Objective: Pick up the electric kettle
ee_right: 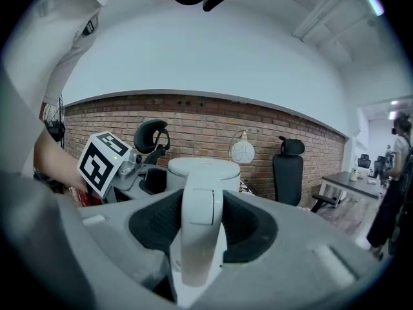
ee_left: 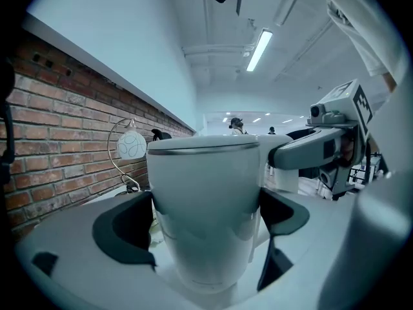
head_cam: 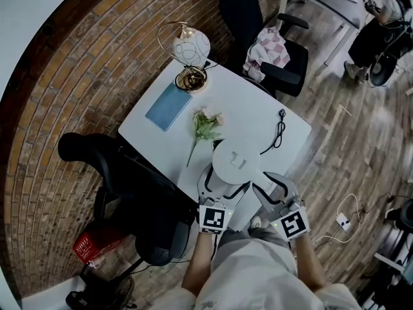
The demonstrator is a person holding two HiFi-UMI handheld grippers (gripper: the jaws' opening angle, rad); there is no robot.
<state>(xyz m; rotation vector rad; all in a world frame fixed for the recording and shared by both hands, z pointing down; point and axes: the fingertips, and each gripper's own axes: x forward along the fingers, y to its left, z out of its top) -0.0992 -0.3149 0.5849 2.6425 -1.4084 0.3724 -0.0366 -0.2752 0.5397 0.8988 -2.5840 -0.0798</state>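
Electric kettle (head_cam: 235, 163), white and plain, is caught between both my tools over the near corner of the white table (head_cam: 258, 108). Whether its base touches the tabletop I cannot tell. Two small grey marks sit on its lid (head_cam: 236, 161) in the head view, too small to read.

My left gripper (head_cam: 224, 187) is clamped across the kettle's body, with its dark pads (ee_left: 126, 228) pressed against either side. My right gripper (head_cam: 270, 189) is closed on the handle (ee_right: 200, 225), which stands upright between its ribbed pads (ee_right: 248, 228). Each tool carries a marker cube, the left one (head_cam: 215, 219) and the right one (head_cam: 293, 225). Their faces show blocky black-and-white squares, a pattern rather than lettering.

Just beyond the kettle lies a pink flower (head_cam: 205, 126) on a green stem, and a black cable (head_cam: 279, 131) lies to its right. Farther off is a blue notebook (head_cam: 169, 106). At the far corner, near the brick wall (head_cam: 77, 76), stands a lamp (head_cam: 191, 47) with a white globe shade.

A black office chair (head_cam: 129, 179) stands left of the table. Below it, a red object (head_cam: 90, 247) bears white print too small to read. Behind the table, another chair (head_cam: 284, 70) holds a pink checked cloth (head_cam: 268, 50).
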